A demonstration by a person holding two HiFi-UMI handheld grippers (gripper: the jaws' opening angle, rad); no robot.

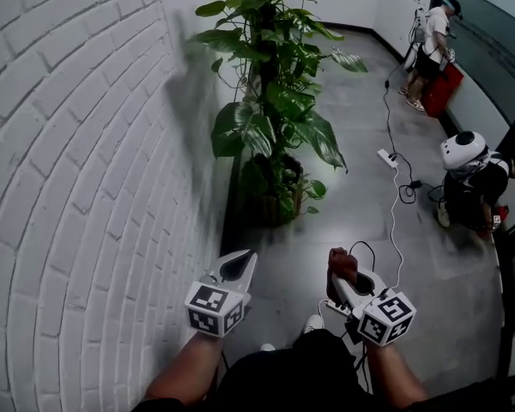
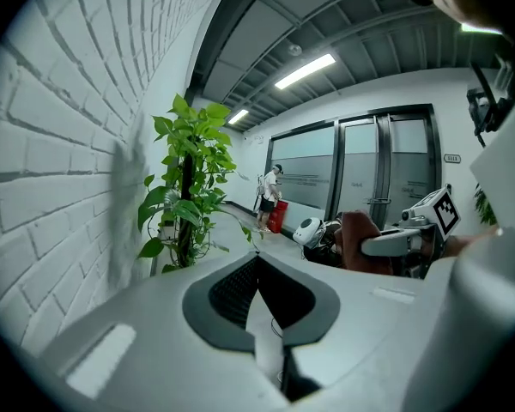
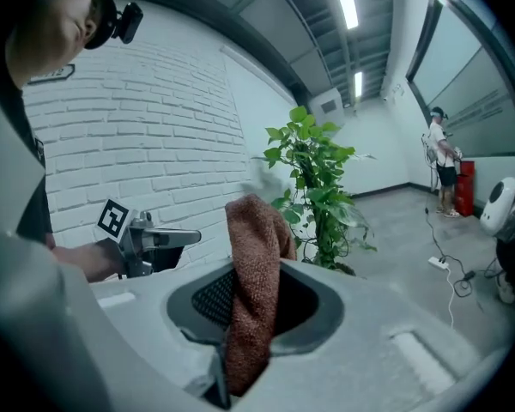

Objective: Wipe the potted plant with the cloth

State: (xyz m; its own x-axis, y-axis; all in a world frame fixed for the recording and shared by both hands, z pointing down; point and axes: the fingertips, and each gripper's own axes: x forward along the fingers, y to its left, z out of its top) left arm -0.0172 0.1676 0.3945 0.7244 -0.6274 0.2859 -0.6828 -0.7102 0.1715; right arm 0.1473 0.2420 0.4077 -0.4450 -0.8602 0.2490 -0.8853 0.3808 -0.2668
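The potted plant (image 1: 273,101) is standing on the grey floor (image 1: 360,230), just beside the white brick wall (image 1: 69,144), its broad green leaves climbing a central stem. Well short of the plant, on the person's side of it, the left tool (image 1: 238,267) is hovering with its jaws drawn together and nothing between them. Beside it, equally short of the plant, the right tool (image 3: 257,273) is clamping the reddish-brown cloth (image 3: 253,299), whose bunched top is poking up past the jaw tips. Neither tool is touching a leaf. To the plant's right a white power strip (image 1: 387,156) is lying on the floor, and beyond it one person (image 1: 431,45) is standing while another (image 1: 481,191) is crouching.
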